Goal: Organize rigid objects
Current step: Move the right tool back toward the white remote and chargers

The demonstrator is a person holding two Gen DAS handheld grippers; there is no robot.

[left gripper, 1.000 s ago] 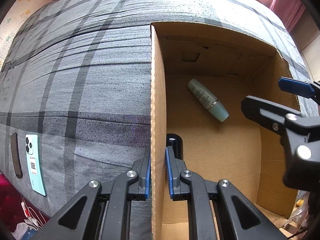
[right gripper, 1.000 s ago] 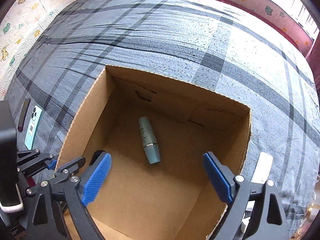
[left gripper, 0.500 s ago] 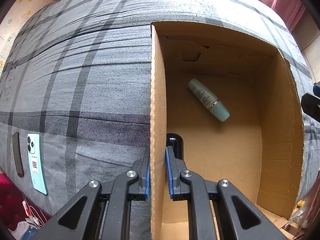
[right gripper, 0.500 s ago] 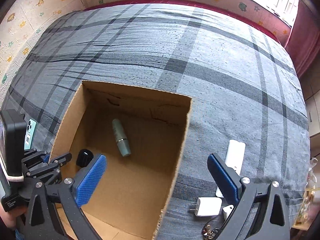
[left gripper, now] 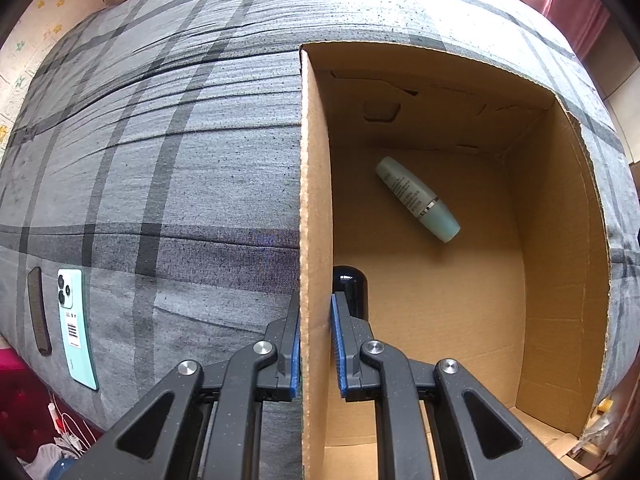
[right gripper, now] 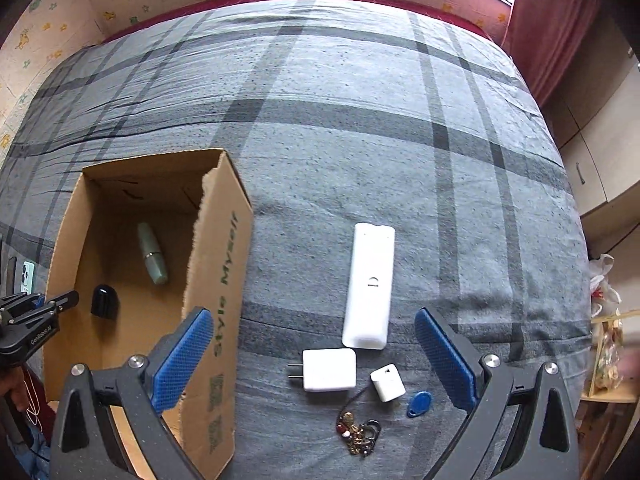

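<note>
Now, bed: a big bed (right gripper: 360, 128) with a gray cover with dark stripes carries everything; it is soft and a bit wrinkled.
Room: pale walls with little animal and star pictures run along the far side, and a dark red curtain (right gripper: 548, 20) hangs by the far right corner.
Box: a brown cardboard box (left gripper: 316, 200) stands open near the left part of the bed's near edge.
In the box: a pale green bottle (left gripper: 416, 198) lies on its side on the bottom, and a small black cap-like thing (left gripper: 352, 288) sits by the left wall.
Left tongs (left gripper: 316, 344): clenched on the left wall of the box, one blue pad on each side of the cardboard.
Right tongs (right gripper: 316, 360): wide apart with nothing between the pads, hanging over small things near the bed's near edge.
Small things: a long white case (right gripper: 370, 286), a white plug (right gripper: 330, 369), a smaller white cube (right gripper: 387, 382), a blue tag (right gripper: 419, 398) and a bunch of keys (right gripper: 358, 434) lie close together to the right of the box.
Left edge of the bed: a mint green phone (left gripper: 76, 324) lies face down beside a thin dark strip (left gripper: 39, 316).
Hard to see: the black thing is half hidden behind the left tongs, the green writing on the box side is squashed, and the stuff past the bed's right edge is blurry.
Cut off: the near end of the box runs out of the picture.
</note>
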